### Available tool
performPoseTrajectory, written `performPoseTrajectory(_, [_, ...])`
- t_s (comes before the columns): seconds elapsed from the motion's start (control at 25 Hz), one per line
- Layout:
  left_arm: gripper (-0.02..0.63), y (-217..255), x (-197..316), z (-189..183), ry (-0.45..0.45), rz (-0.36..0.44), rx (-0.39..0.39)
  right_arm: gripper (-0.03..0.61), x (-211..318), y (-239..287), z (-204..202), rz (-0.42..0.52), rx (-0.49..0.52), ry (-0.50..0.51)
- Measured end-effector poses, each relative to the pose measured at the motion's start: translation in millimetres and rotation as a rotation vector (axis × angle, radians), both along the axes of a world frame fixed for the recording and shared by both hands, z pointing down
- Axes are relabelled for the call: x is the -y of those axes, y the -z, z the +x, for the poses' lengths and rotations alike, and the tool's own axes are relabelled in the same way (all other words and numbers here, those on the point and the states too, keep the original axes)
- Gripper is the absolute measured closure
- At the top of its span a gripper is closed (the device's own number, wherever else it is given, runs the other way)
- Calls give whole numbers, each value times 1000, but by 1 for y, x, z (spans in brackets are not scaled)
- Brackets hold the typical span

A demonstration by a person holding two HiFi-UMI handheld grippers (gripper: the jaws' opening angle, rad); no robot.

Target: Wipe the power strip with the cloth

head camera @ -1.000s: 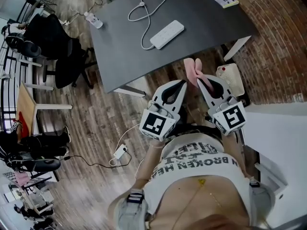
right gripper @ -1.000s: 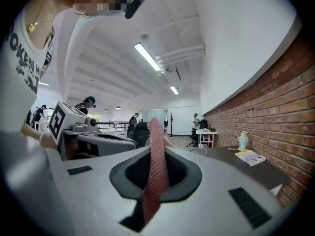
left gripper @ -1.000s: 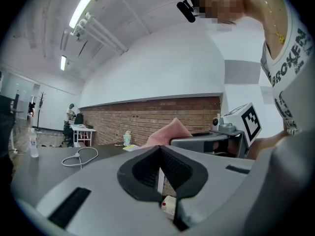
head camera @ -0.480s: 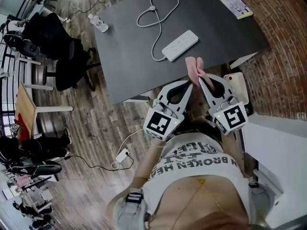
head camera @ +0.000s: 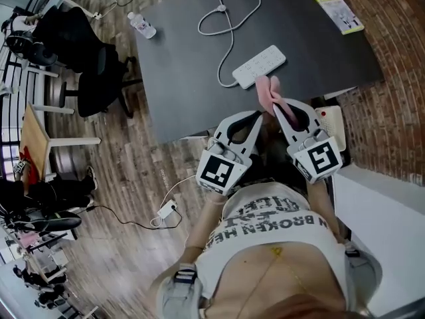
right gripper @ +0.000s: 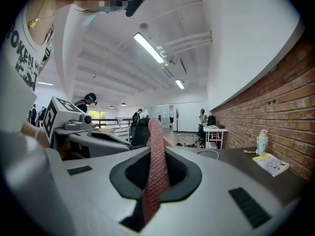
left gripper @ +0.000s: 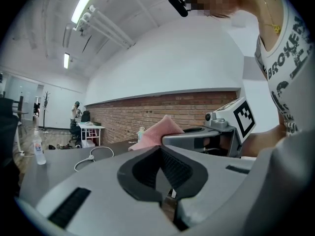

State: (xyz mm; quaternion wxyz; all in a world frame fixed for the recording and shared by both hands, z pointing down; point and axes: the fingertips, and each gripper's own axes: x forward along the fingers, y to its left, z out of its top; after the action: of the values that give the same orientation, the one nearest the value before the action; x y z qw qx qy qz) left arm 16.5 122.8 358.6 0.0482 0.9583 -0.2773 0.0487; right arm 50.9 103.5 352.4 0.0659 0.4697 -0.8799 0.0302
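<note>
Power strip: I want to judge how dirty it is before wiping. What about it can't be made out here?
- Head view: the power strip is too small to show dust or stains.
- Left gripper view: it is hidden behind the body of the left gripper; only its cable shows.
- Right gripper view: it is hidden behind the right gripper and the cloth in its jaws.

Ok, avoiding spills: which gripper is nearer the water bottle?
Left. The left gripper is right of the water bottle and nearer the person; the right gripper sits farther right.
</note>
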Motion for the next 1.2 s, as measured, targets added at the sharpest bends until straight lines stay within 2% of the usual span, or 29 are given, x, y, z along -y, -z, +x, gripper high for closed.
performPoseTrajectory(0.2, [606,-1,36,9,79,-16,11,561,37,2,11,2,1,69])
performPoseTrajectory(0.64, [606,19,113,68,235,11,6,561,118,20,64,26,-10,249])
performPoseTrajectory(0.8, [606,18,122,74,303,-1,11,561,130,17,69,16,-4,314])
performPoseTrajectory(1.0, [606,16,125,73,353,4,20,561,135,12,68,0,-8,343])
performPoseTrajectory(1.2, [606,16,133,61,352,1,16,561,143,9,55,-9,3,339])
